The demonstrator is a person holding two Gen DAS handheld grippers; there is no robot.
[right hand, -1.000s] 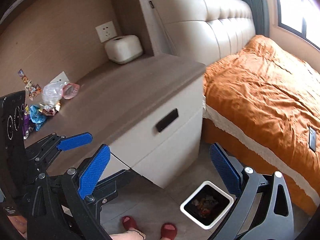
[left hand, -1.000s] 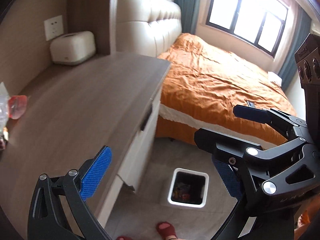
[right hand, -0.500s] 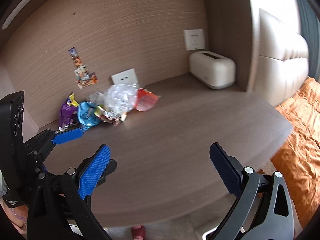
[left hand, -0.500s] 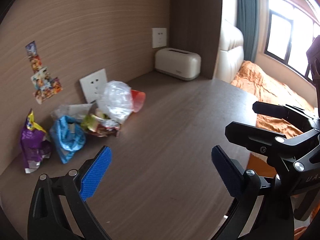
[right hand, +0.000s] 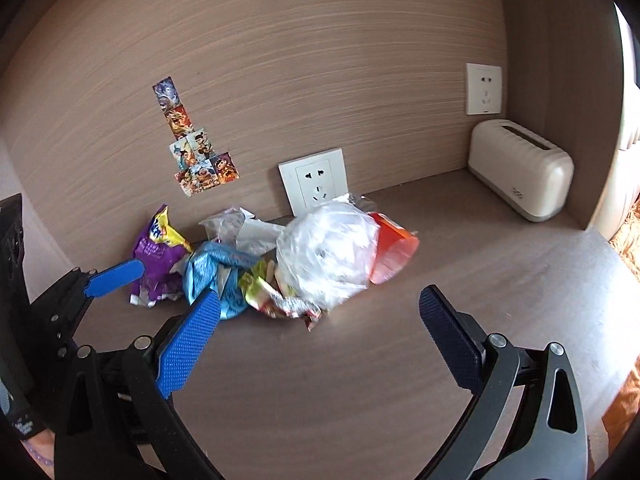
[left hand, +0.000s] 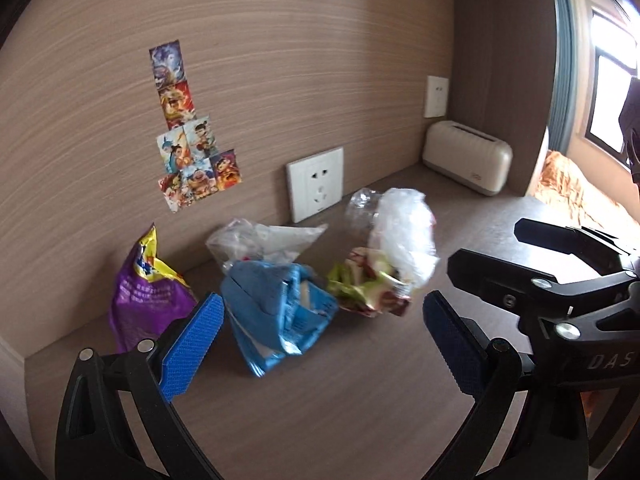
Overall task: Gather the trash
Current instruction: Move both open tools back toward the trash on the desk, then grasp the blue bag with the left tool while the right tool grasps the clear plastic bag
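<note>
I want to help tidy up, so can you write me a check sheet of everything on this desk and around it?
Surface: brown wooden desk top, bare in front of the trash.
Job's things: purple snack bag, blue wrapper, green-and-red wrapper, clear plastic bag, orange cup lying on its side, white crumpled plastic; all heaped by the wall.
Clutter: cream tissue box in the far corner.
Grippers: left tool open, empty, facing the blue wrapper; right tool open, empty.
Cables: nothing seen.
Surroundings: cartoon stickers and two wall sockets on the wood panel; orange bedding and window at right.
</note>
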